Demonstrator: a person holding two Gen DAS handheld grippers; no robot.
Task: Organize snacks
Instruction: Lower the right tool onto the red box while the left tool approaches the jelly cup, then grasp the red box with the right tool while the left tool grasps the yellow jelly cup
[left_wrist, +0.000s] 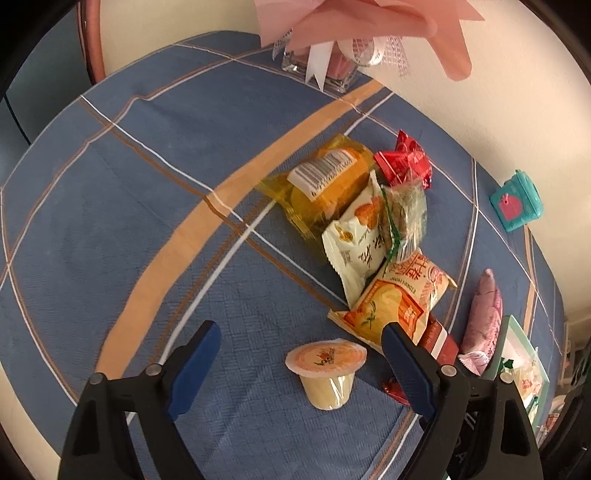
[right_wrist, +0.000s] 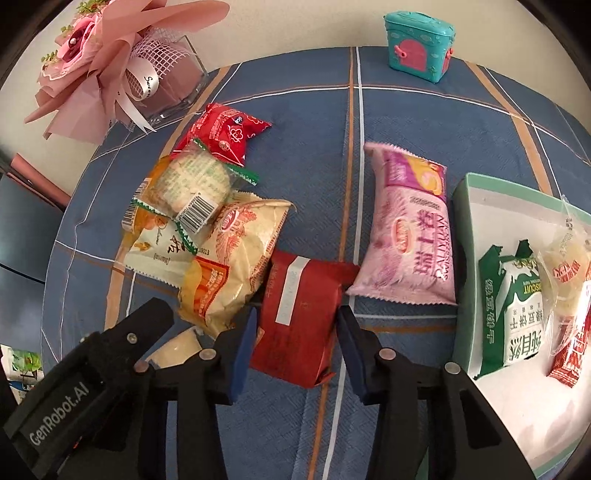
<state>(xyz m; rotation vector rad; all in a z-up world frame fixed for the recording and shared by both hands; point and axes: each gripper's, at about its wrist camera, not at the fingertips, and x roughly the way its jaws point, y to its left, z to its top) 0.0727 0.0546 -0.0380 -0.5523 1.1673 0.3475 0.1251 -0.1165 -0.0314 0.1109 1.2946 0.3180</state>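
Observation:
A jelly cup (left_wrist: 325, 373) with an orange lid stands on the blue tablecloth between the fingers of my open left gripper (left_wrist: 301, 334). Behind it lies a heap of snack packs: an orange-yellow pack (left_wrist: 391, 306), a white pack (left_wrist: 356, 240), a yellow jelly bag (left_wrist: 325, 184) and a red pack (left_wrist: 404, 160). My right gripper (right_wrist: 297, 317) is closed around a dark red pack (right_wrist: 299, 314) on the cloth. A pink pack (right_wrist: 412, 229) lies to its right. A pale green box (right_wrist: 461, 266) at the right holds a green-white biscuit pack (right_wrist: 517, 306) and a clear-wrapped snack (right_wrist: 567, 266).
A glass vase with a pink paper bouquet (right_wrist: 110, 66) stands at the back left of the table. A teal toy case (right_wrist: 419, 44) stands at the back edge by the wall. The left gripper's body (right_wrist: 92, 387) sits beside the right one.

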